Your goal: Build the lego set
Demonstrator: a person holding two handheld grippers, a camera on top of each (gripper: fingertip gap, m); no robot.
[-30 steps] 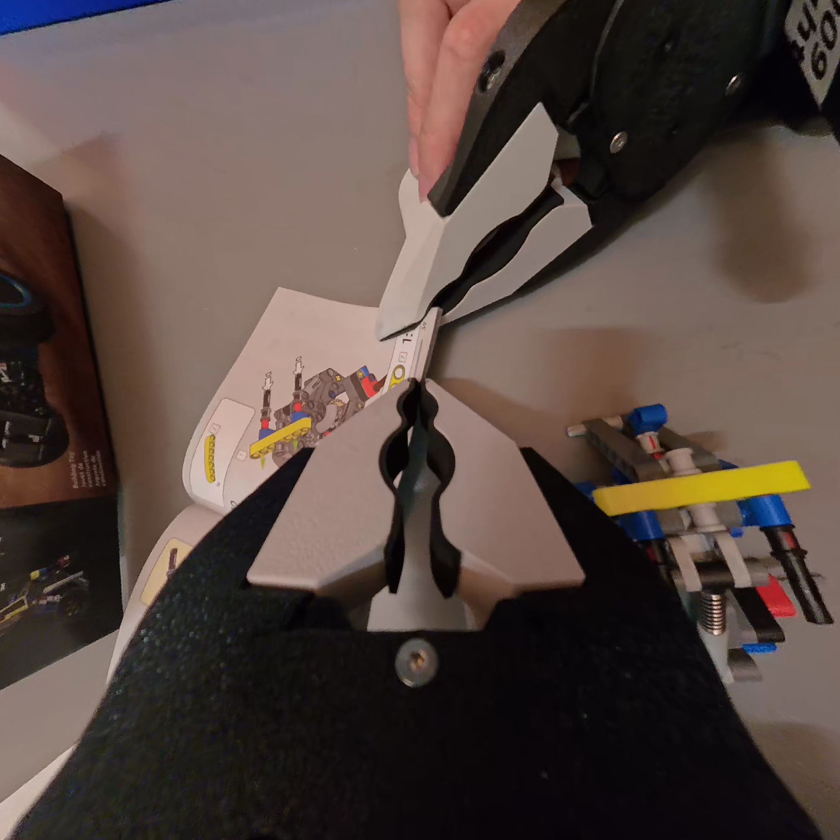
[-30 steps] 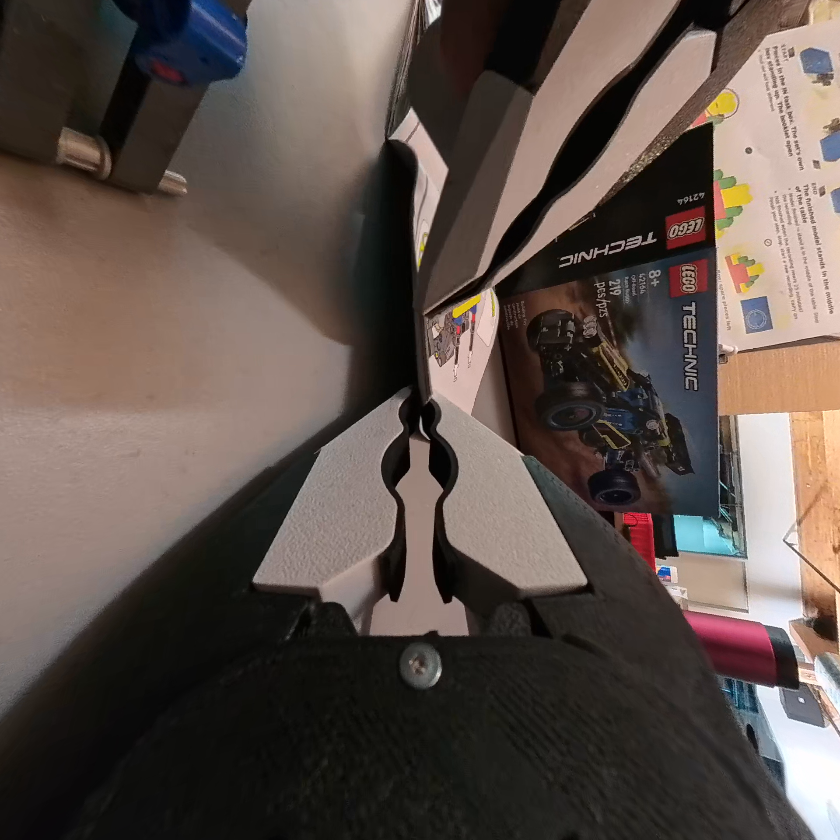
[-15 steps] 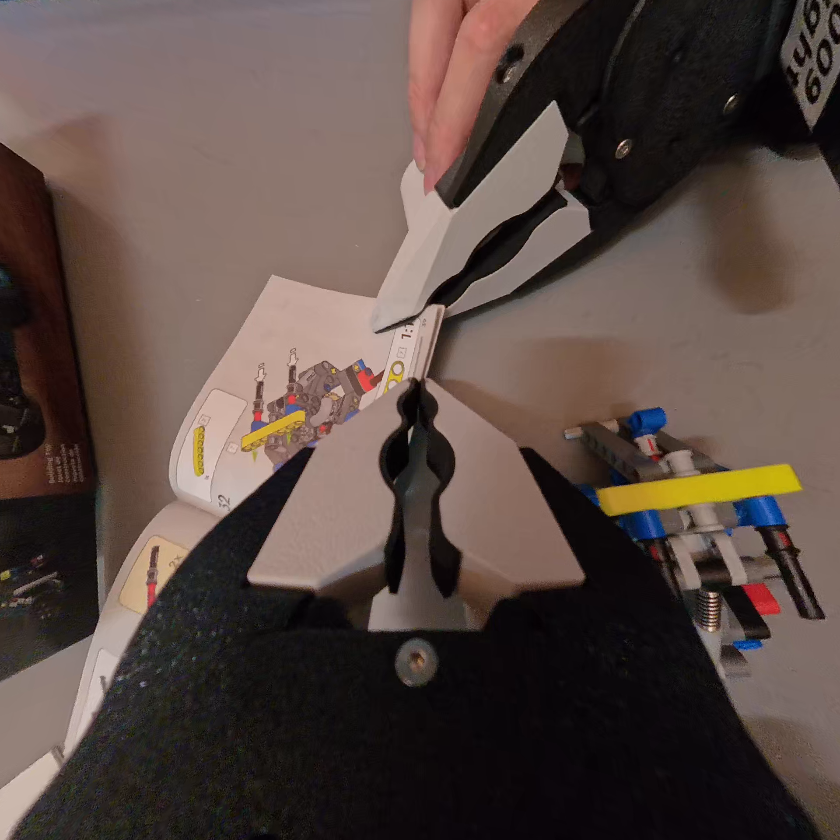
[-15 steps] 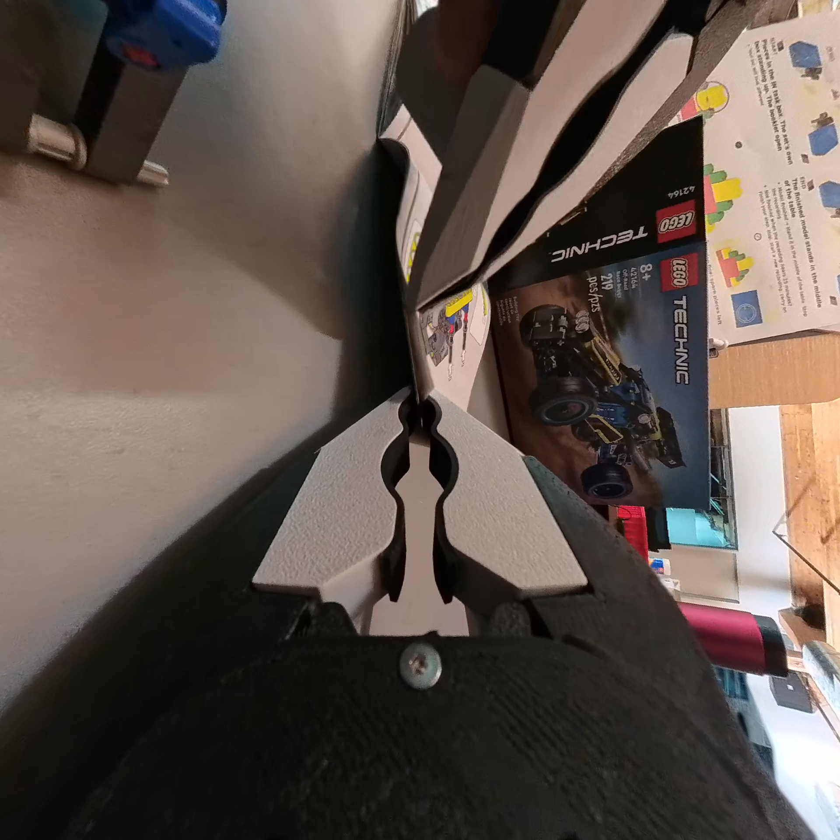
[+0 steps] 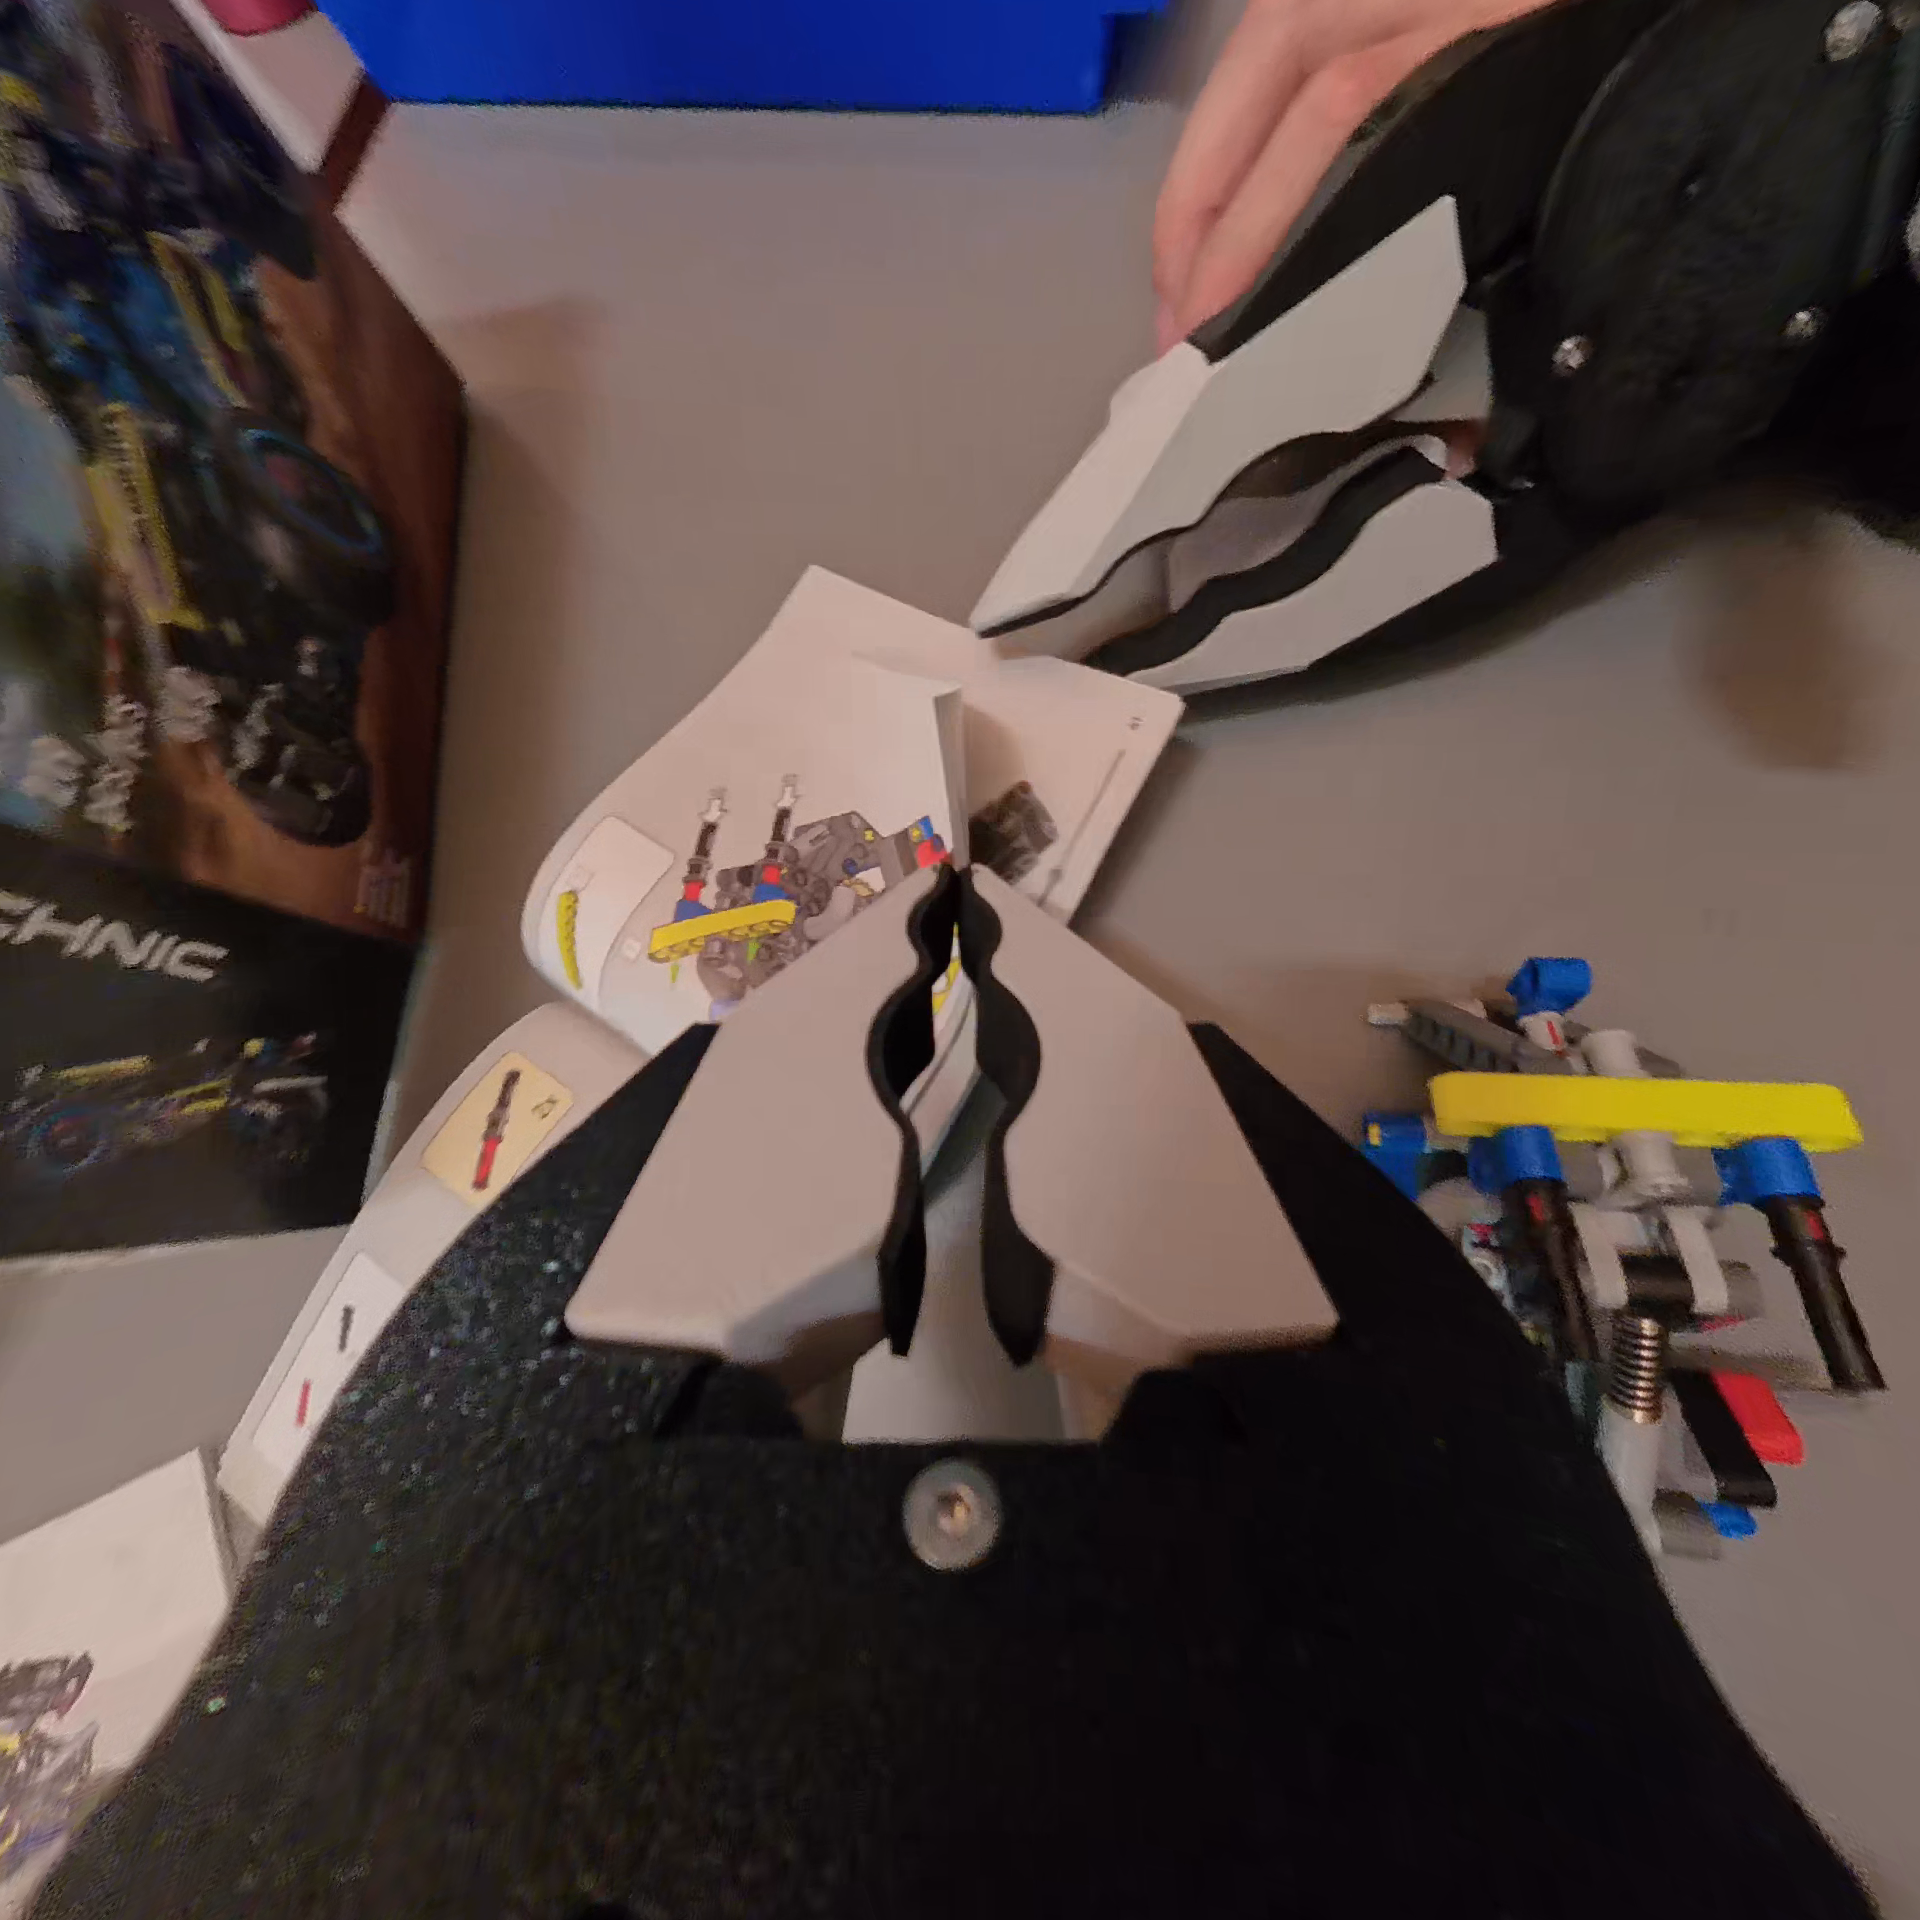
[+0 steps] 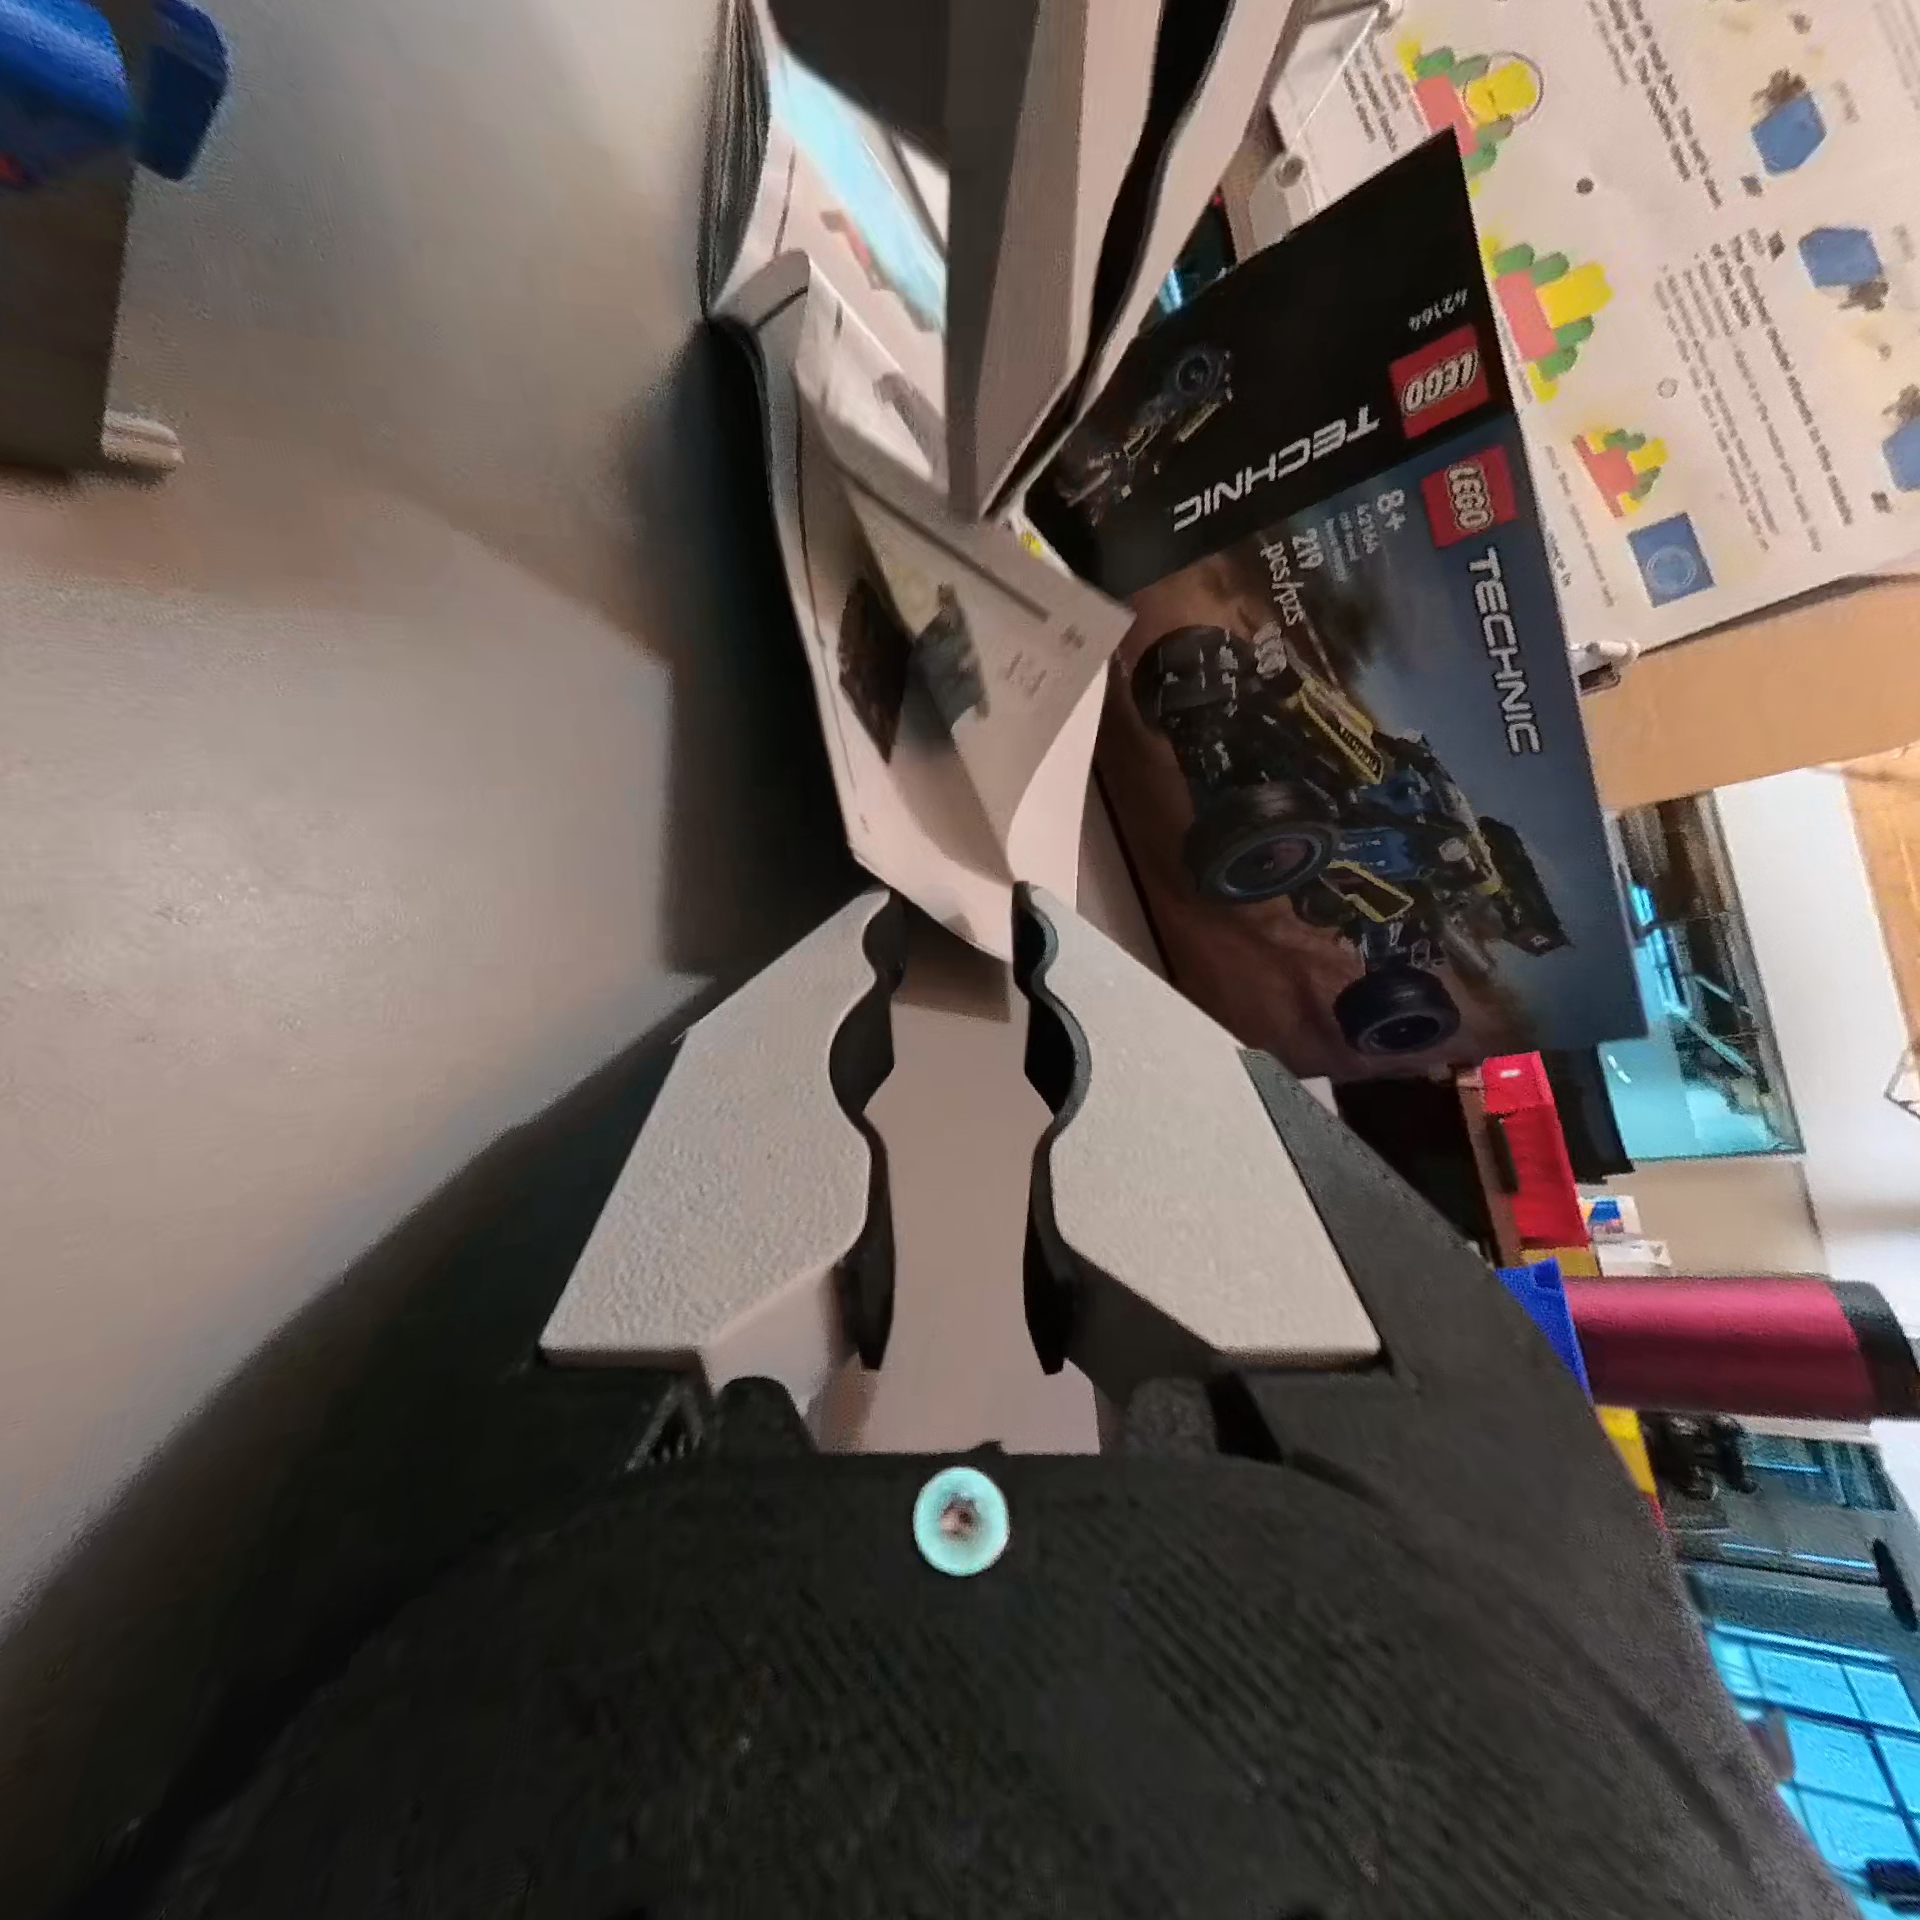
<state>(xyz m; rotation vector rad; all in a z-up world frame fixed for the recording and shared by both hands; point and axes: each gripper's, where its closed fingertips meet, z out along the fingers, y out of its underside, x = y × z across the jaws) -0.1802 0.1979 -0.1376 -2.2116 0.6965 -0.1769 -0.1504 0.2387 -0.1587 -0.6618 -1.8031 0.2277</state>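
The left gripper [image 5: 954, 878] has its fingertips clenched on a raised page [image 5: 940, 769] of the instruction booklet [image 5: 727, 790], which lies open on the grey table [image 5: 727, 364]. The page stands up thin between the two black pads, and the pads press on it at the tips.

The right gripper [image 6: 954, 920] is released: there is a clear gap betw. its fingertips. A curled corner of a booklet page [image 6: 1039, 790] hangs in front of this gap and comes near the right pad, but the pads do not press on it. In the left wrist view the same gripper [image 5: 1039, 634] is seen w/ its tips just at the far edge of the booklet, and a hand [image 5: 1278, 177] is behind it.

To the right of the left gripper, apart from the booklet, stands a small brick assembly [image 5: 1621, 1195] w/ a yellow beam [image 5: 1642, 1110] on top, blue connectors, black axles and a metal spring. To the left of the booklet lies the toy set box [image 5: 208, 520], showing a dark buggy; it is blurred here. At the top edge is a blue bin [image 5: 727, 52].
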